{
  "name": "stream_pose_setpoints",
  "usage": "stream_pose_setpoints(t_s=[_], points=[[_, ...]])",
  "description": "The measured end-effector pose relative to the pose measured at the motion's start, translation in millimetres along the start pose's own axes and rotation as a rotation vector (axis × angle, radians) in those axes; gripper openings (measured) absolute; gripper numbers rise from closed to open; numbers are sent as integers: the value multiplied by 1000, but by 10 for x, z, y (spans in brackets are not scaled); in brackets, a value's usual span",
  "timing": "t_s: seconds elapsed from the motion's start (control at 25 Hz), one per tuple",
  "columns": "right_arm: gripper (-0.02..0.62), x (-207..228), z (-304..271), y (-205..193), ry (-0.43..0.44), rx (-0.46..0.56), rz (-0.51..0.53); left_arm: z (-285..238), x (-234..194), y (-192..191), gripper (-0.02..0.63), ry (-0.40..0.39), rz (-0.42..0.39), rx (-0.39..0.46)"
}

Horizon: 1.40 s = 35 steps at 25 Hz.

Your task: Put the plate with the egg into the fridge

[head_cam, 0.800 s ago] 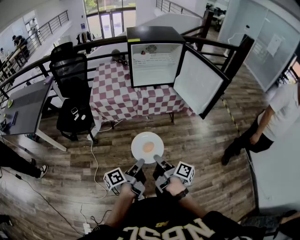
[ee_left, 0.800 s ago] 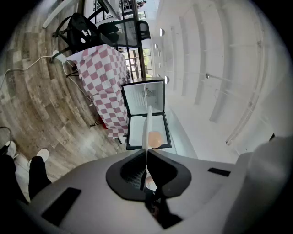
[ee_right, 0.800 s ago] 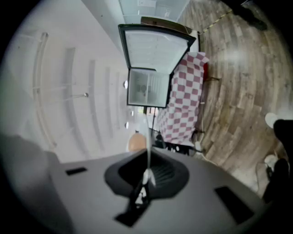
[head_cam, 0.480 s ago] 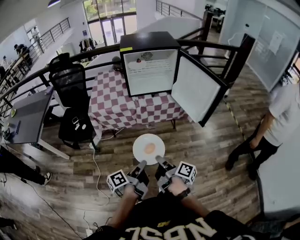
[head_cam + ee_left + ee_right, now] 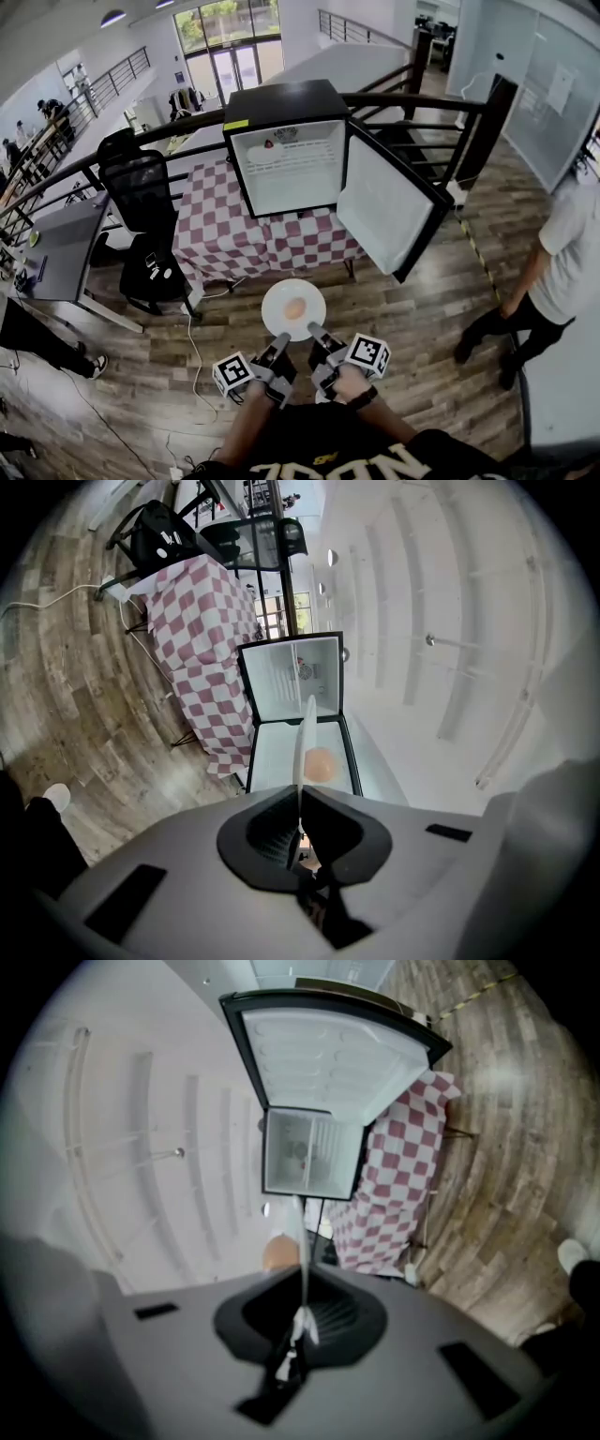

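Observation:
A white plate (image 5: 281, 298) with a brownish egg (image 5: 294, 307) on it hangs level above the wooden floor, in front of me. My left gripper (image 5: 280, 330) is shut on its near-left rim and my right gripper (image 5: 315, 330) is shut on its near-right rim. In the left gripper view the plate (image 5: 303, 742) shows edge-on between the jaws, with the egg (image 5: 320, 763) beside it. The right gripper view shows the same plate (image 5: 302, 1241) and egg (image 5: 278, 1252). The black fridge (image 5: 286, 98) stands ahead on a table, its door (image 5: 382, 208) swung open to the right.
A red-and-white checked cloth (image 5: 246, 234) covers the fridge's table. A black office chair (image 5: 141, 192) and a grey desk (image 5: 58, 246) stand to the left. A person (image 5: 548, 272) stands at the right. A black railing (image 5: 412, 98) runs behind the fridge.
Both grippers keep hold of the plate. The fridge has slid left and lower in the head view. The person at the right has shifted stance.

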State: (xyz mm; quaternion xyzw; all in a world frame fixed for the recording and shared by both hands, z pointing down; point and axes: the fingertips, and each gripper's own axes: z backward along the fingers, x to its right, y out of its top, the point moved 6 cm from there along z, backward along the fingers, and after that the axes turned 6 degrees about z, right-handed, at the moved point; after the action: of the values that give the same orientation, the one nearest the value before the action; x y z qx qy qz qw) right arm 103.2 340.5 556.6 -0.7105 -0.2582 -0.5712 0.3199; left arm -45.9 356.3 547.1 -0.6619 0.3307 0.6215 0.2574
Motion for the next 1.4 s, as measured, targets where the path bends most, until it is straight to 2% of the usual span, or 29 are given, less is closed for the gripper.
stream_pose_setpoints(t_s=[0.2,0.44,0.68,1.0,1.24,1.4], points=[[31,113,-7,97,-16,-19,-30,-101,-62,-30,29,47,18,14],[31,201,-156,135,-29,-41,-56,-180,-128,86,29,57,44,35],[31,339,-433,377,-79,2,-64,-536,-216,372,29,68,84,-17],[31,160,-1294,759,-61,64,-48,-1053,4,1233,29,37,46,-67],[31,21,-1935,806,-61,72,-57,-1169,97,1855,29,35,58,-59],[31,11,-2144,853,-80,86,-90,-1277,98,2087,29,50,49,-70]])
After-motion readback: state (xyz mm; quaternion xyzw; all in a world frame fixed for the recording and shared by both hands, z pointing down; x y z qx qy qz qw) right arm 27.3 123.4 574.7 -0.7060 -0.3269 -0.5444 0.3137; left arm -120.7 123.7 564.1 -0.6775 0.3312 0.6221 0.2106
